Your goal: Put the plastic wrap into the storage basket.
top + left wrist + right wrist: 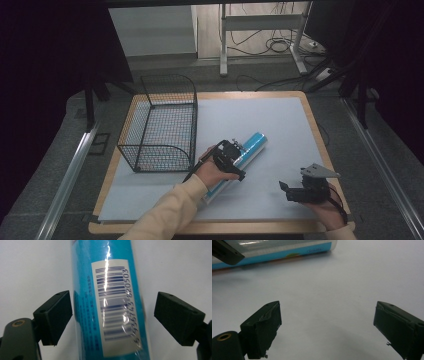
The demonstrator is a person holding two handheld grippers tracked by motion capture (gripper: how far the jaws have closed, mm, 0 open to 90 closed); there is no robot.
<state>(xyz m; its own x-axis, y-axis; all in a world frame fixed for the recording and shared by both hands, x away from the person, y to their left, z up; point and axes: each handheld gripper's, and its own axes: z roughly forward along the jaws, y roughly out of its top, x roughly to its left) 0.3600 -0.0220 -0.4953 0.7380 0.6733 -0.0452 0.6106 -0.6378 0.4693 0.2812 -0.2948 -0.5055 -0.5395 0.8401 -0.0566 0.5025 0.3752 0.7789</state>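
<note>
Left claw (pixel 112 317) straddles blue barcoded tube (pixel 110 300).

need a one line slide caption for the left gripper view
Open left gripper straddling a blue tube, barcode label facing the camera, jaws not yet closed on it.

Both hand-held grippers (pixel 113 315) (pixel 327 330) wide-jawed, left forward

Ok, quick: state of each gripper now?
Left gripper: open, jaws either side of the blue tube, not clamped.
Right gripper: open, holding nothing, over the white mat.
</note>
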